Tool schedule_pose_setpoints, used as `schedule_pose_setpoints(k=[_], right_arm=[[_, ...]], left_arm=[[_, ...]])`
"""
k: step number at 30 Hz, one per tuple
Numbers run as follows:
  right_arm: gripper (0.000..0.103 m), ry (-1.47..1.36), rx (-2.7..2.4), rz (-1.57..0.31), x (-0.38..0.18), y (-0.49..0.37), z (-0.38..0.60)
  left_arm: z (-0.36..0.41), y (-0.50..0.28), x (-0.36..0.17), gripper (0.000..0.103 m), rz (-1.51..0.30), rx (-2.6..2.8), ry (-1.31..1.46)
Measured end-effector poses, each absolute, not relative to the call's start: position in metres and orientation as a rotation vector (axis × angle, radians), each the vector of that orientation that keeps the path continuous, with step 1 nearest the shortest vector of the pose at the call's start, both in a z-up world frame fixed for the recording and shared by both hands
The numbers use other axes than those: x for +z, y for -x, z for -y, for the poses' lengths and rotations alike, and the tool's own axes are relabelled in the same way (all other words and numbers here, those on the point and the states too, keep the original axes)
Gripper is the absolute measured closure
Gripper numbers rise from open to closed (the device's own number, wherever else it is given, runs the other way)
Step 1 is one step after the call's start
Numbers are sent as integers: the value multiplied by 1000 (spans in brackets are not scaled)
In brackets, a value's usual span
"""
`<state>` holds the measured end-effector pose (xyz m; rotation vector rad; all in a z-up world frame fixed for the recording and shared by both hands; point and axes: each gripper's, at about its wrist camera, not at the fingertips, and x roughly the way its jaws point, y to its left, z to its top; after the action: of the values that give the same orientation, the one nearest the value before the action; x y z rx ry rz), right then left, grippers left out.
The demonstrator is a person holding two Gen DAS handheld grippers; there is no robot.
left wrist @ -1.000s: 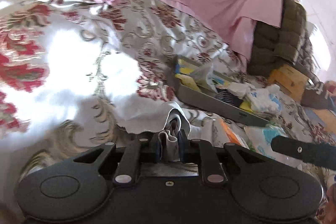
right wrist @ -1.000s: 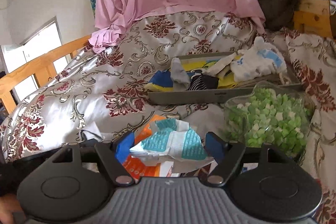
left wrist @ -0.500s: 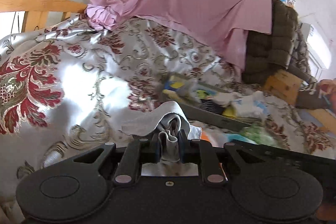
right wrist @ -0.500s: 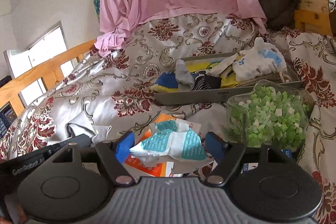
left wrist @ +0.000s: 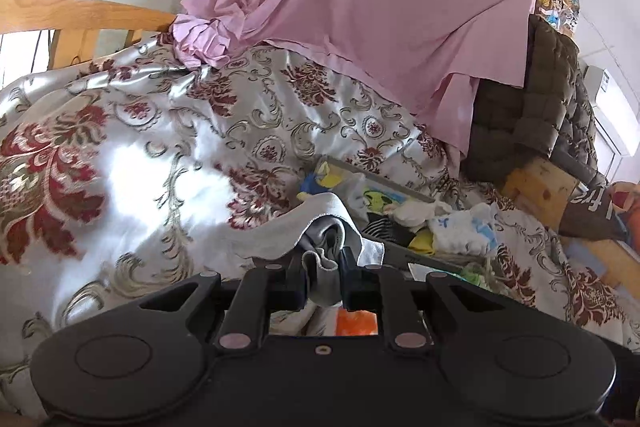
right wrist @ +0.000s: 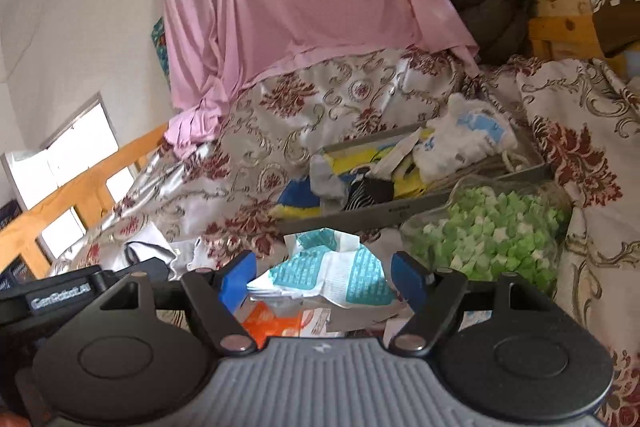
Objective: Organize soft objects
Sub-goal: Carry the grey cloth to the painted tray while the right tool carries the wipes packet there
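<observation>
Grey tray holds socks; left gripper jaws pinch grey cloth, right gripper jaws gape.

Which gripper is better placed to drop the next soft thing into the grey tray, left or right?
Left. The left gripper is already shut on the grey cloth, with the grey tray just ahead of it. The right gripper is open and holds nothing, hovering over paper packets.

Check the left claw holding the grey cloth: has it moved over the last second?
Yes. The left claw, shut on the grey cloth, has lifted and tilted up: the pink sheet and grey tray sit lower in its view.
</observation>
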<state>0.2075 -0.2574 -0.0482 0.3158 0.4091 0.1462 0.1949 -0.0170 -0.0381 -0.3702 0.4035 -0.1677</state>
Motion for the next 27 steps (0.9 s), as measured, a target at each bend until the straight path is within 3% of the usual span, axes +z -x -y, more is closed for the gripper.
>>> schedule_pose_setpoints(k=[9, 18, 27], right_arm=[[25, -391, 87, -342, -41, -225, 288], [25, -201, 91, -200, 8, -300, 321], [25, -105, 118, -335, 13, -427, 304]], left_arm=[[42, -259, -21, 86, -400, -225, 296], [75, -351, -9, 86, -374, -352, 166], [100, -438, -29, 86, -344, -400, 78]])
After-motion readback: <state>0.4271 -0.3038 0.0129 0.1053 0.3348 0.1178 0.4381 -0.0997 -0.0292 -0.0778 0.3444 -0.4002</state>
